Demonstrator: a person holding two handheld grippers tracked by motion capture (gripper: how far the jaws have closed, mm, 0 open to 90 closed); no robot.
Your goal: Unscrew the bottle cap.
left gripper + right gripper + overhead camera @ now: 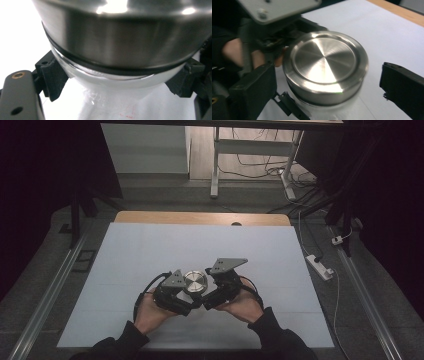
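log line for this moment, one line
left gripper: shut on glass jar | right gripper: open around metal lid, not gripping | lid: on jar | table

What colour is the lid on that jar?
Silver, brushed metal lid with a black sealing ring beneath; the right gripper view shows it best.

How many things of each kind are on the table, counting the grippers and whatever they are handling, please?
Grippers: 2 (left gripper, right gripper)
Clear jar: 1
Metal lid: 1
Total: 4
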